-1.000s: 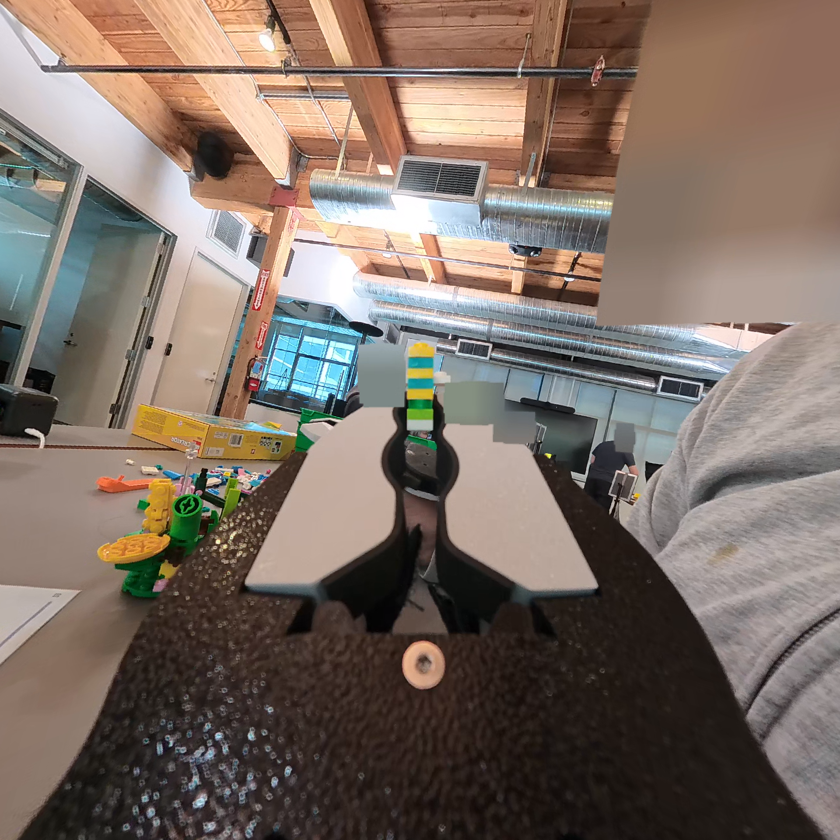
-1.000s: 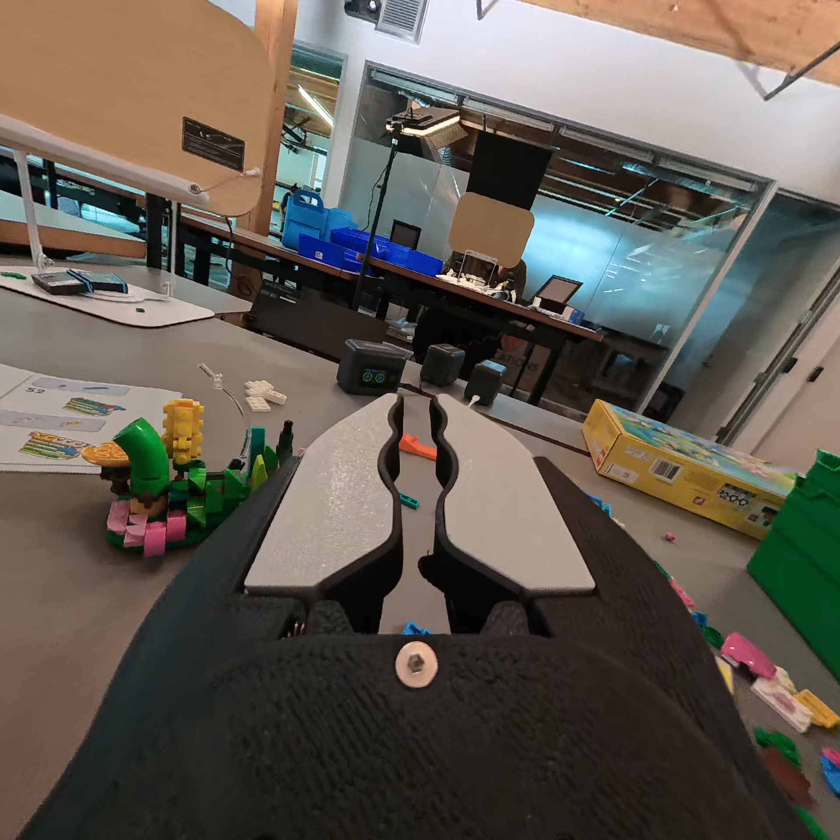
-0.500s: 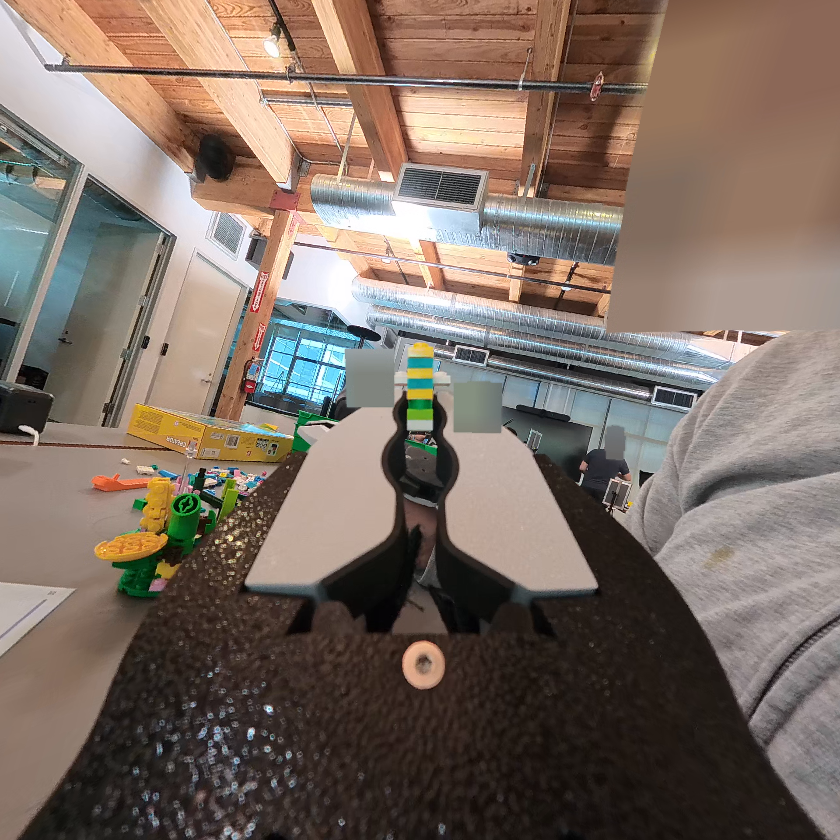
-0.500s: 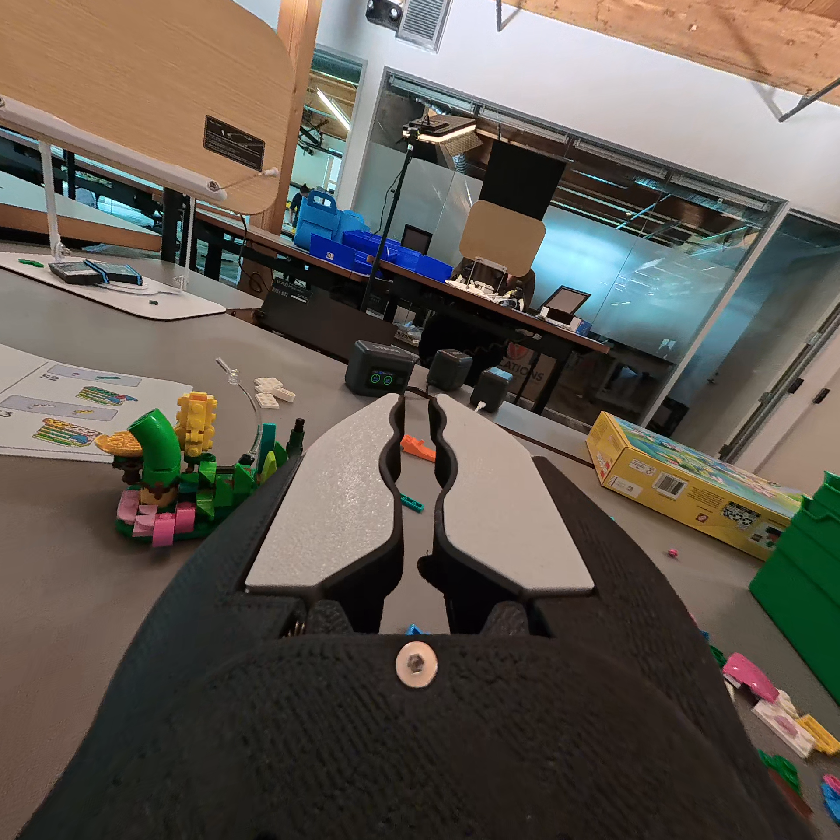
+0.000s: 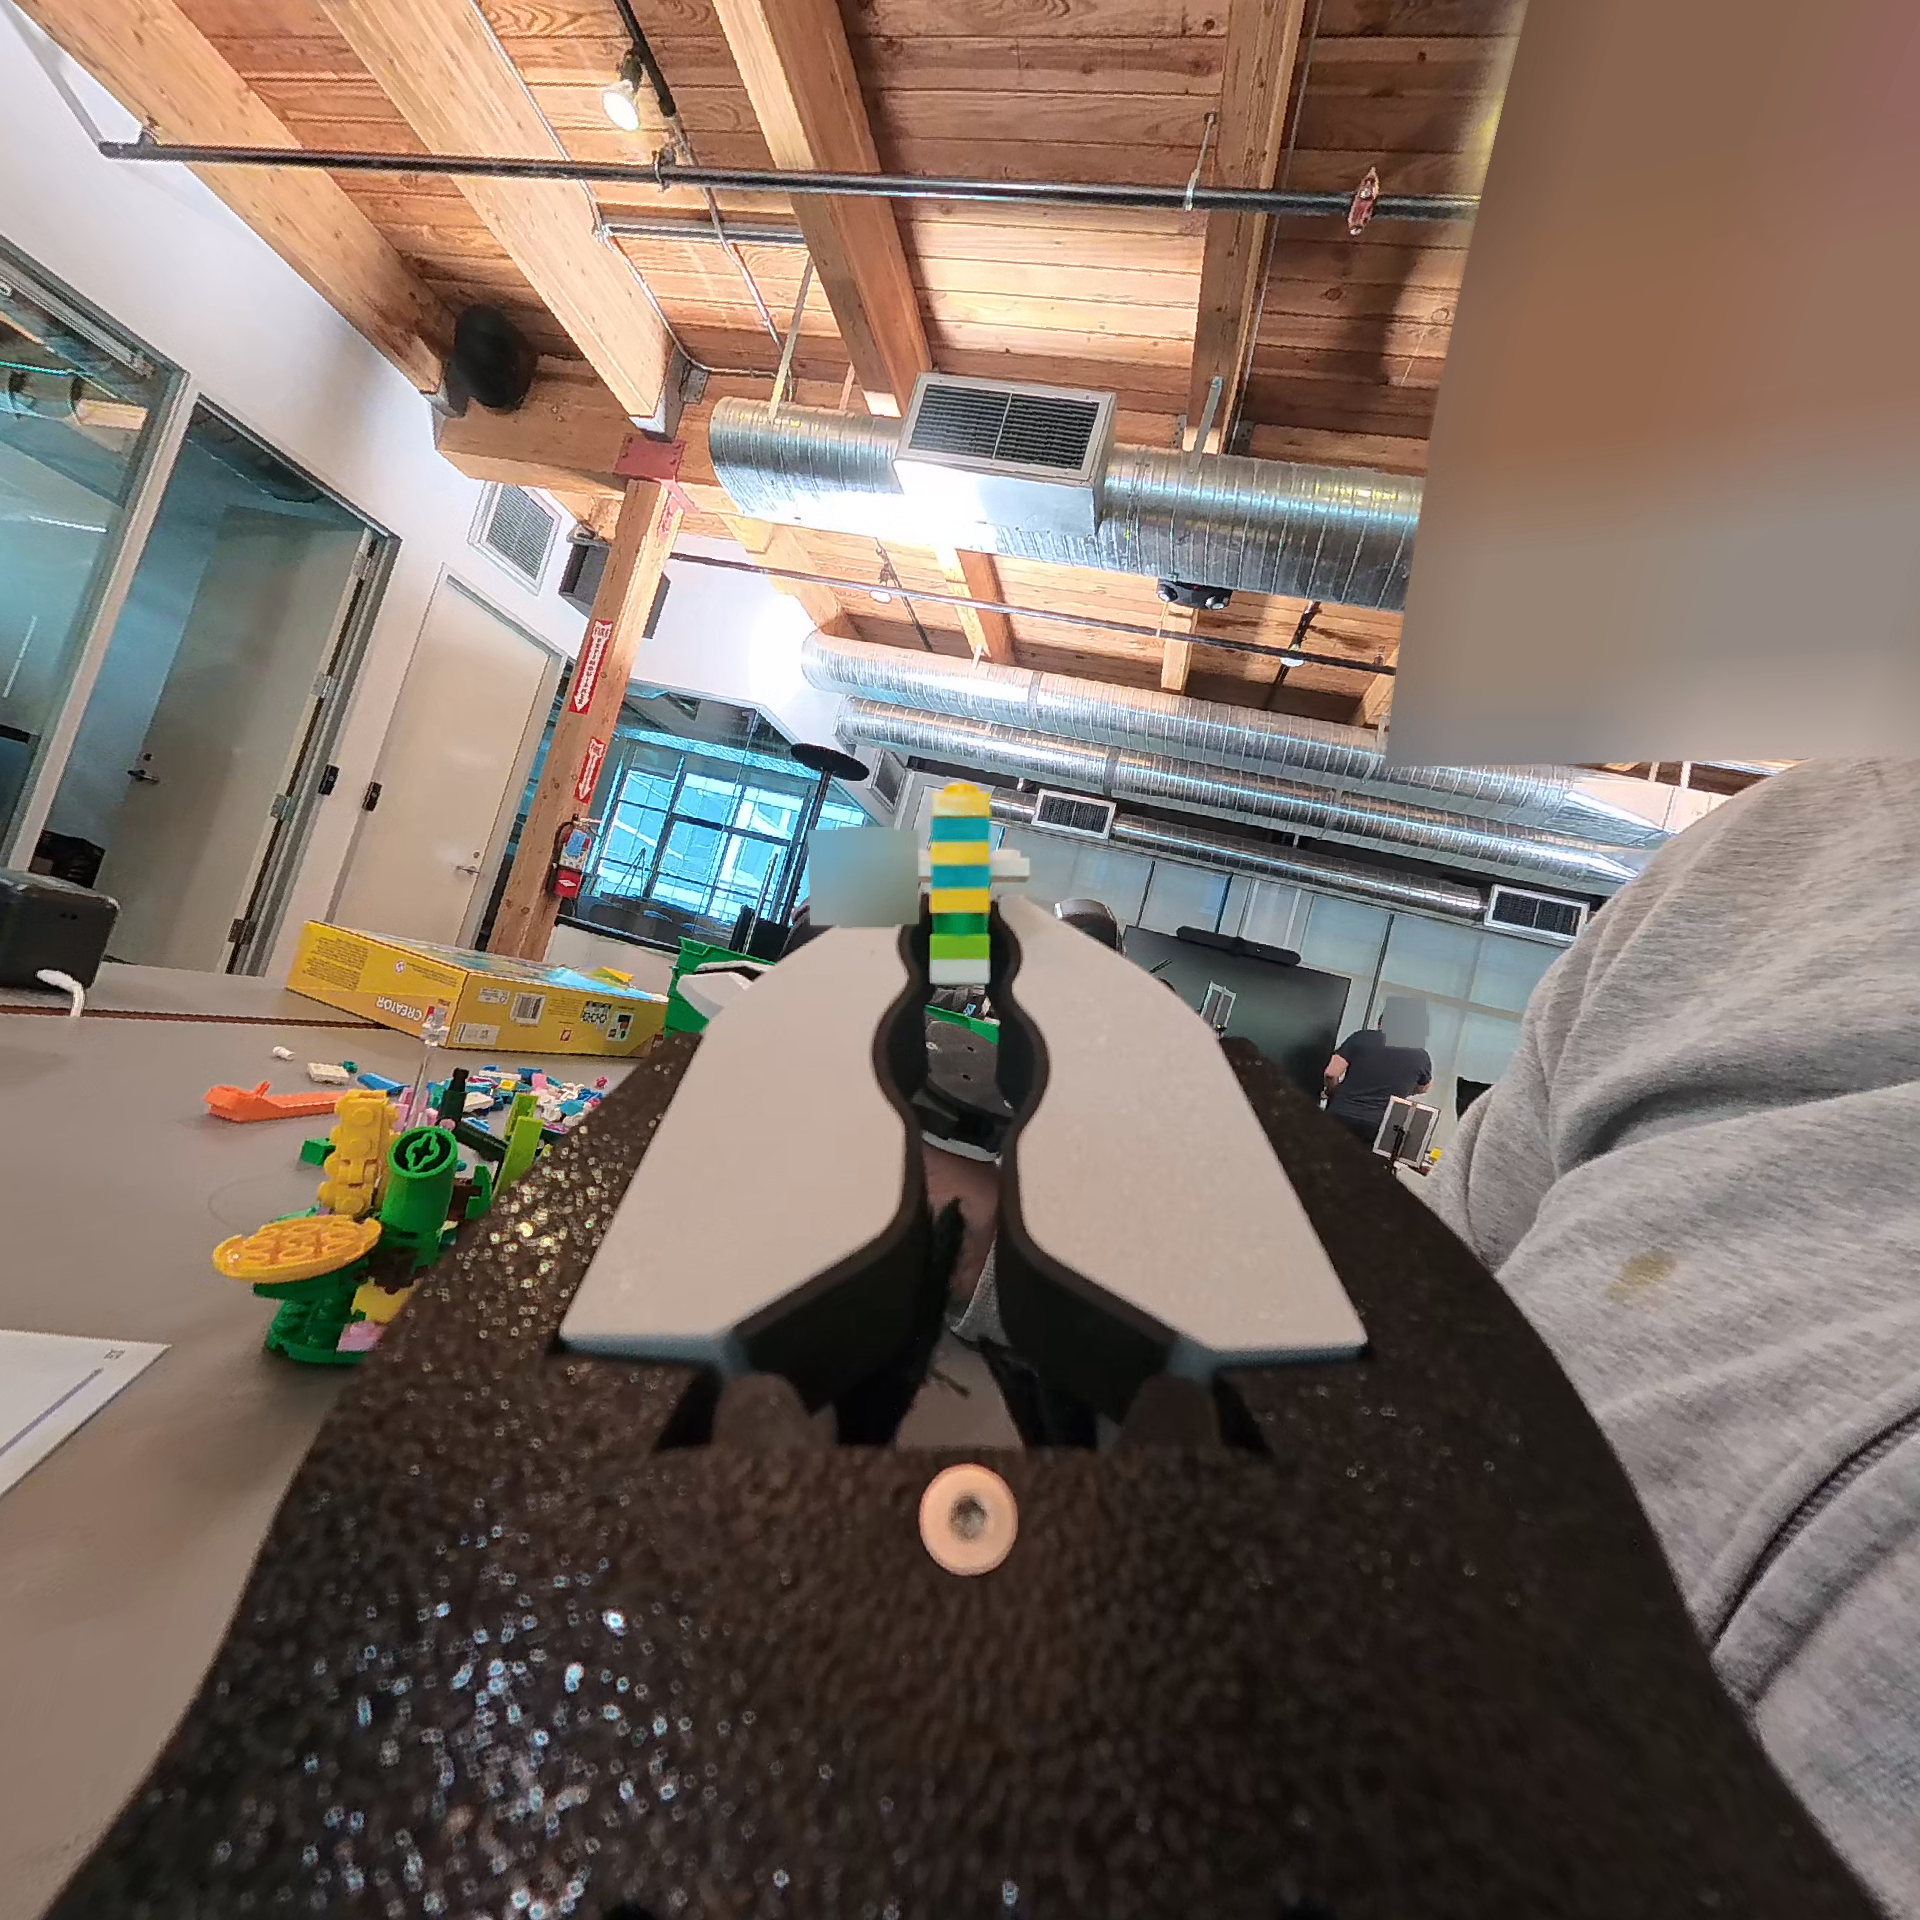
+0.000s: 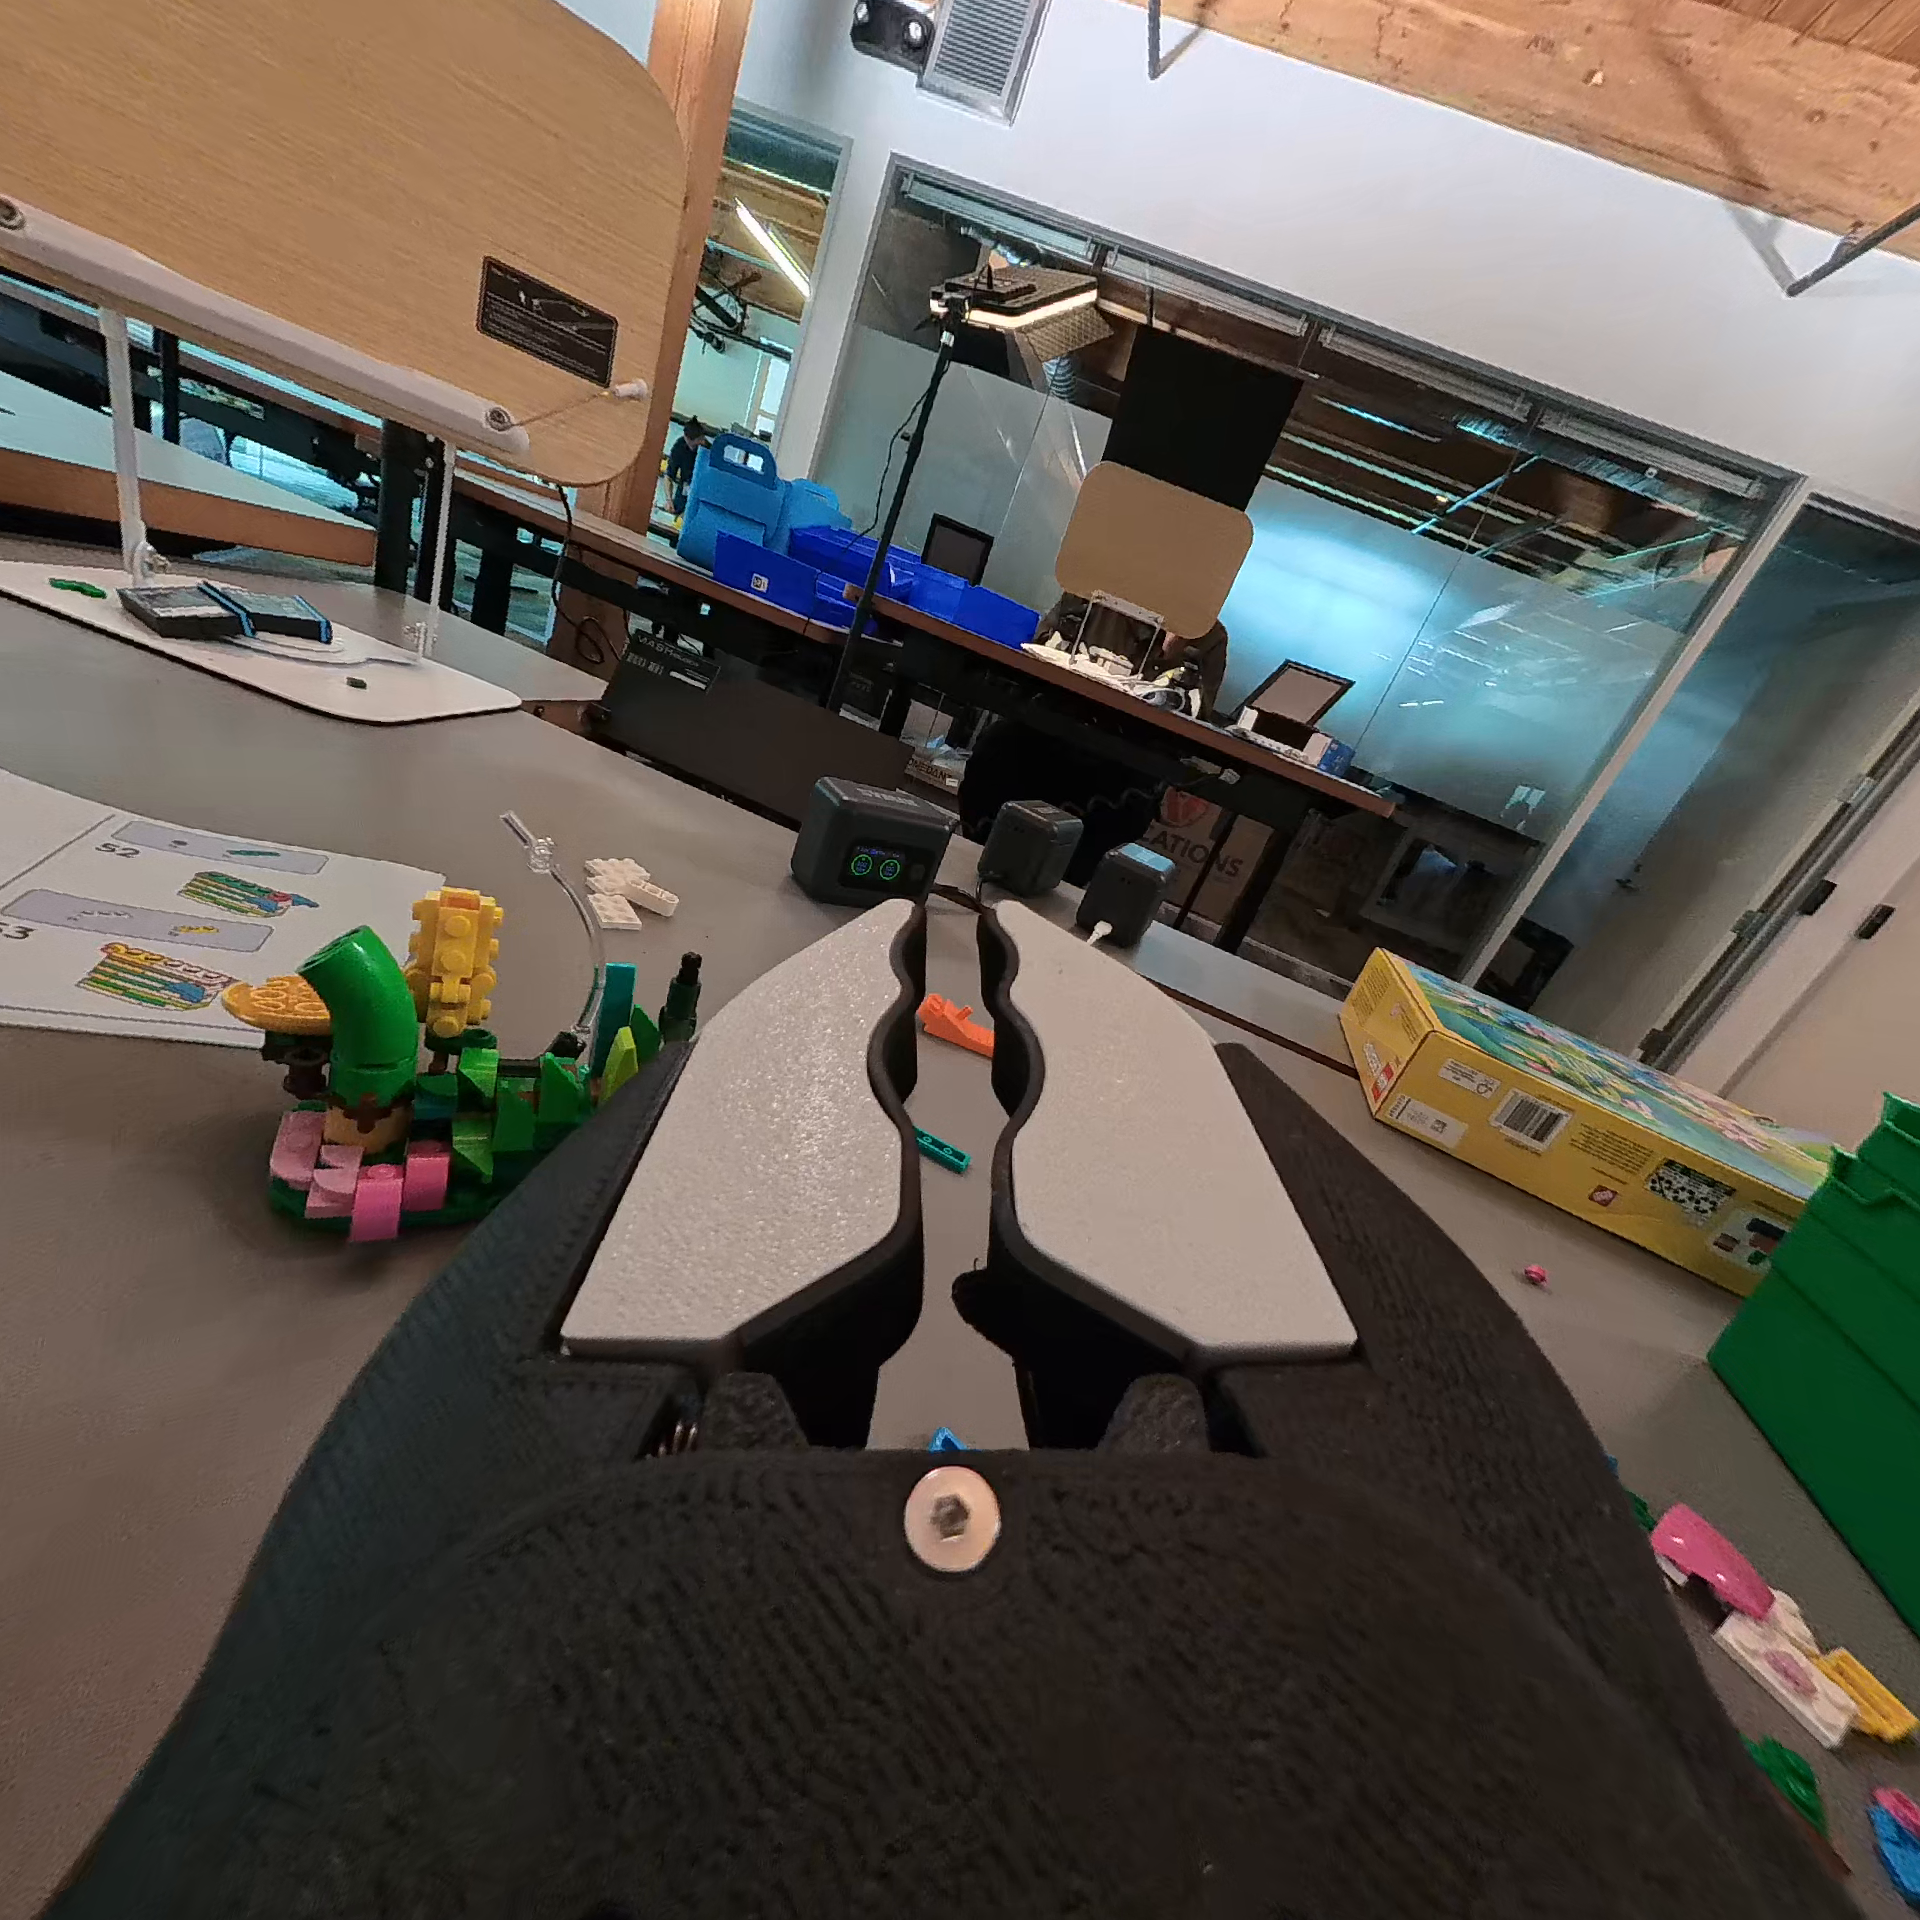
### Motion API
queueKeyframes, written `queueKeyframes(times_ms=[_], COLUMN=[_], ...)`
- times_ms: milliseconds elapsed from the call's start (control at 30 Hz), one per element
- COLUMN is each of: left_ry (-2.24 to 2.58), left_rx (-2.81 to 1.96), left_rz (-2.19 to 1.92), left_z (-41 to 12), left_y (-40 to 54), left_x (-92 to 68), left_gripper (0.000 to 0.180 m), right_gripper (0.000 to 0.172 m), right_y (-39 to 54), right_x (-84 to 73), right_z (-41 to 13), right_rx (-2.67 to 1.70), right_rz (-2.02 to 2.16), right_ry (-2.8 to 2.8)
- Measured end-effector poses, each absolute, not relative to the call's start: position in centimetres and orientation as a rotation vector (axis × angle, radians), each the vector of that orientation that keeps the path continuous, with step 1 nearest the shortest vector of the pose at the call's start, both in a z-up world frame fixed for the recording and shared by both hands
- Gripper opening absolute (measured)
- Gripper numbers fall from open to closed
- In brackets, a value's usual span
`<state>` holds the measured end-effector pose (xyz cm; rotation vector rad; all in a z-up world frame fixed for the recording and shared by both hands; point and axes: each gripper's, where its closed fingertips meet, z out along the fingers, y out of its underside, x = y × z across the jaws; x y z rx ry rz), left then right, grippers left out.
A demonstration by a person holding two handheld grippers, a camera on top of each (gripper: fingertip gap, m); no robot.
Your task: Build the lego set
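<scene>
Little has changed over the last second. The right claw [image 6: 951, 925] has tipped up slightly, so the far side of the room fills more of its view. The left claw [image 5: 961, 935] has hardly stirred, and its grip looks the same as it did.

The grey table [image 6: 156, 1330] carries everything. On the right of it stands a green crate [image 6: 1829, 1351], with a yellow box [image 6: 1558, 1101] lying beyond it. To the left lies an open instruction sheet [image 6: 156, 914]. Just in front of the sheet stands a brick flower model [image 6: 384, 1091]: a green curved stem, yellow blooms and pink pieces on a green base. Three dark charger blocks [image 6: 873, 857] sit at the far edge. Loose bricks [image 6: 1787, 1652] lie scattered near right.

The right claw hovers low over the table with its jaws narrow and nothing between them. Through the slit show bare table, an orange prying tool [image 6: 951, 1023] and a small teal piece [image 6: 943, 1150], both well beyond the tips.

The left claw is raised off the table beside a grey sleeve [image 5: 1714, 1247]. It holds a slim brick stack [image 5: 961, 883] upright at its tips. The fingertips [image 5: 1023, 935] close on the stack's white, lime and green lower bricks. Yellow and teal bands rise above them, crossed by a small white plate and topped by a yellow stud.
</scene>
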<state>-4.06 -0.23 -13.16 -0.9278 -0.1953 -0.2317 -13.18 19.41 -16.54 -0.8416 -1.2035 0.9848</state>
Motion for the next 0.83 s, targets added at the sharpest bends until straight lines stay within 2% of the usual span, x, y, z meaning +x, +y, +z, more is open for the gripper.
queueKeyframes(times_ms=[433,667,833], left_ry=[-0.195,-0.208,-0.214], left_rx=[-0.923,-0.913,-0.909], left_rz=[-0.236,-0.246,-0.249], left_z=[-13.1,-13.1,-13.1], left_y=[-0.3,-0.4,-0.4], left_x=[-4.1,-4.3,-4.4], left_gripper=[0.008,0.008,0.008], right_gripper=[0.007,0.002,0.001], right_y=[18.8,12.2,9.2], right_x=[-13.2,-12.8,-11.9], right_z=[-16.6,-19.0,-20.1], right_rx=[-0.793,-0.182,0.069], right_rz=[0.949,0.436,0.303], right_ry=[-1.228,-1.401,-1.402])
